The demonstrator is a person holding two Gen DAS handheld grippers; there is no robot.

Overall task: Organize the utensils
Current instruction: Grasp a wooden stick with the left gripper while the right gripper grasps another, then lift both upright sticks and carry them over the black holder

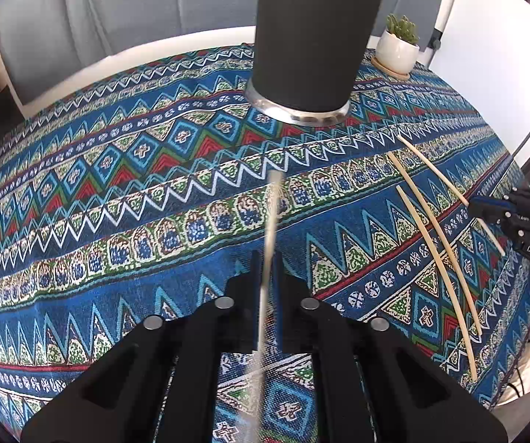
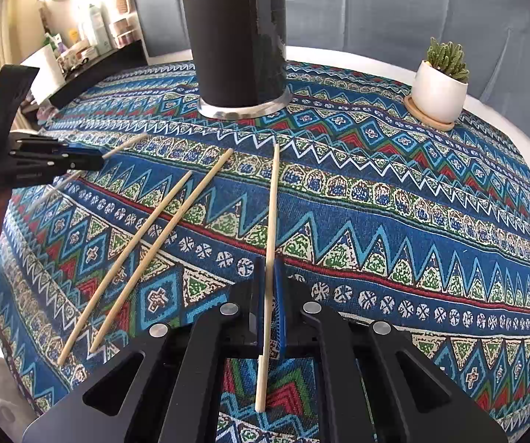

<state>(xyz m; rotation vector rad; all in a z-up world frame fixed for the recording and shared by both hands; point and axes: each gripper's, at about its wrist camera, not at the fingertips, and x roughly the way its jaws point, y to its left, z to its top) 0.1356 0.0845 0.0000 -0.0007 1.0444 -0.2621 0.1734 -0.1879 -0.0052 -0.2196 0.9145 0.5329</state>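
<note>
left hand-held gripper [image 1: 266, 258]: black plastic jaws pinched tight on one thin pale wooden chopstick [image 1: 270, 229], which looks blurry in its own view. The stick runs straight up the middle between the fingers and pokes out ahead toward the holder.

right hand-held gripper [image 2: 270, 269]: same black build with ribbed blue pads, clamped on another chopstick [image 2: 272, 203]. That one's sharp and clear: long, slim, round, light bamboo-looking. Its tip reaches well ahead of the jaws and its back end sticks out below them.

loose chopsticks [image 2: 146, 243]: two more of the same skinny sticks lying flat on the cloth, side by side at a slant, off to the left of the right hand-held gripper and between the two tools.

holder [image 2: 237, 37]: tall matte black cylinder with a shiny metal ring at the base, standing upright straight ahead of both grippers, well apart from them.

bench [image 2: 394, 203]: covered in a woven cloth, blue with zigzags, diamonds and little flower shapes in red, green and white.

cactus pot [image 2: 438, 88]: smooth white round pot on a wooden saucer, far right of the holder.
</note>
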